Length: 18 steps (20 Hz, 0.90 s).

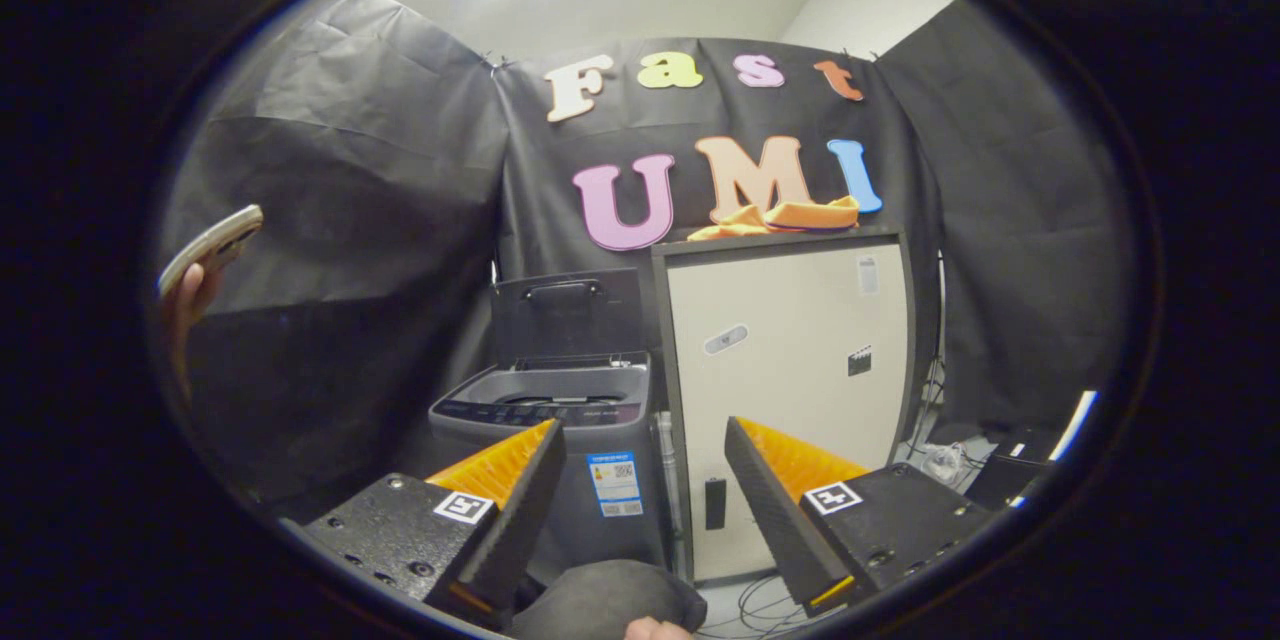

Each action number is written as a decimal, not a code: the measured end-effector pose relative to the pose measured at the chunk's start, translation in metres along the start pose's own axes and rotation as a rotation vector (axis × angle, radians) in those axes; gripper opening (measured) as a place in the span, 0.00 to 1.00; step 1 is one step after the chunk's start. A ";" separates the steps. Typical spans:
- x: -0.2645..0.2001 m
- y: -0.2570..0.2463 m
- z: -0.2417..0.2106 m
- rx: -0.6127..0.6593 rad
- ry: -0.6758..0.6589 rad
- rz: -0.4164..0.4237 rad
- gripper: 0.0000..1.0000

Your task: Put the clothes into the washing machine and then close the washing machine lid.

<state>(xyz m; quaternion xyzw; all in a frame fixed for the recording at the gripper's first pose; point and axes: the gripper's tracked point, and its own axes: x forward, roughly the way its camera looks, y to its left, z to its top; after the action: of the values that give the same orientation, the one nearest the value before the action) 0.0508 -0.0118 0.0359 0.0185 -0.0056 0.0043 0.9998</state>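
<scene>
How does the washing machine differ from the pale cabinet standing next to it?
The washing machine is dark grey and low, its lid raised; the cabinet is cream, taller, its door shut, with orange clothes on top. Both stand on the floor beyond the open, empty claw.

A pale cabinet (pixel 790 390) with a dark frame stands ahead of me; cables (pixel 770 605) lie on the floor at its foot, and a phone (pixel 212 245) is held up off to one side.

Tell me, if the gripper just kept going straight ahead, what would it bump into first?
Probably the pale cabinet beside the washing machine. The gripper is open, and its fingers frame the seam between the two, so depth makes it hard to be sure.
</scene>
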 end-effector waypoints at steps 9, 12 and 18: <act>0.050 -0.037 0.044 0.035 0.000 -0.056 0.97; 0.069 -0.051 0.067 0.063 0.005 -0.068 0.97; 0.112 -0.079 0.125 0.047 0.007 -0.097 0.97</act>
<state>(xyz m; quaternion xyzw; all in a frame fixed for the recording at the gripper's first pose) 0.1621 -0.0948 0.1594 0.0422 -0.0012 -0.0439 0.9981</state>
